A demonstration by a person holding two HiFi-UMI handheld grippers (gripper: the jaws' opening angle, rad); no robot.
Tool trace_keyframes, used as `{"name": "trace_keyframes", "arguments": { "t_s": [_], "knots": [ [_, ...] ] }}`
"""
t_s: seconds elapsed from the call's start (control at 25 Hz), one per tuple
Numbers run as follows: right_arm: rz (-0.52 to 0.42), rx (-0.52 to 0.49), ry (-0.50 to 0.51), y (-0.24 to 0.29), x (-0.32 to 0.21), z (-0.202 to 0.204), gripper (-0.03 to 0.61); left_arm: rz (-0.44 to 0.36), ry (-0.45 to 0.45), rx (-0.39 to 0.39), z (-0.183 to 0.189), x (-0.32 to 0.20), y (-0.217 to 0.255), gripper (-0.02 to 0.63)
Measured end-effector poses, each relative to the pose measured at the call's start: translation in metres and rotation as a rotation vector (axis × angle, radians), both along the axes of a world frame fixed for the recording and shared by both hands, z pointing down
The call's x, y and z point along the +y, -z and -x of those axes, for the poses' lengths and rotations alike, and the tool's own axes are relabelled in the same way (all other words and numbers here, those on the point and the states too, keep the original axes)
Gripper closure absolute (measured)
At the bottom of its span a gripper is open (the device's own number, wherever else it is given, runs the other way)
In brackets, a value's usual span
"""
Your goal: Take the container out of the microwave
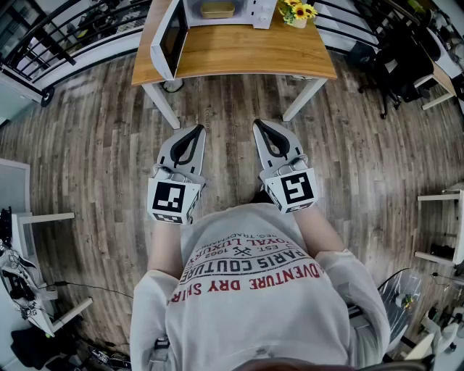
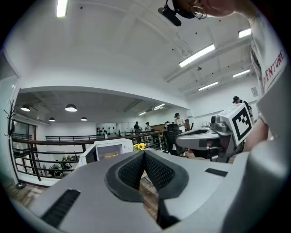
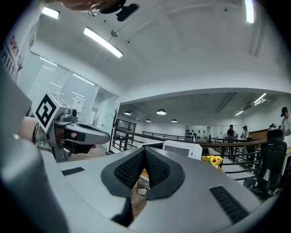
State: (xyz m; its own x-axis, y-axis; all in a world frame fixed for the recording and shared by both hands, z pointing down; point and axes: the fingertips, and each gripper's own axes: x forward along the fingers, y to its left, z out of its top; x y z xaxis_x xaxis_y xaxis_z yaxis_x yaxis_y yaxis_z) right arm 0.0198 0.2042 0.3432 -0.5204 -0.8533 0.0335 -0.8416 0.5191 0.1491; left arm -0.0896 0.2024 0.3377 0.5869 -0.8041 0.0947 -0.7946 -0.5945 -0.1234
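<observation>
A white microwave stands on the wooden table at the far end, its door swung open to the left. Inside it sits a tan container. Both grippers hang level in front of the person's chest, well short of the table. My left gripper is shut with nothing in it, its pads meeting at the tips. My right gripper is likewise shut and empty. The left gripper view shows the microwave small in the distance; it appears again in the right gripper view as the microwave.
A pot of yellow flowers stands right of the microwave. Wooden floor lies between me and the table. A black railing runs behind the table, office chairs stand at the right, white furniture at the left.
</observation>
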Motion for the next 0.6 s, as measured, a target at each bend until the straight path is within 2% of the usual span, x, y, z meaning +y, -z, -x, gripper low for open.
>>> {"name": "trace_keyframes", "arguments": {
  "t_s": [0.4,0.6],
  "knots": [
    [0.029,-0.013,-0.018,-0.004,0.005,0.002,0.551,0.011,0.006,0.033,0.007,0.005,-0.005,0.600],
    [-0.008,-0.049,-0.070,-0.001,0.006,0.001,0.536,0.016,0.009,0.049,0.015,0.008,-0.006,0.600]
  ]
}}
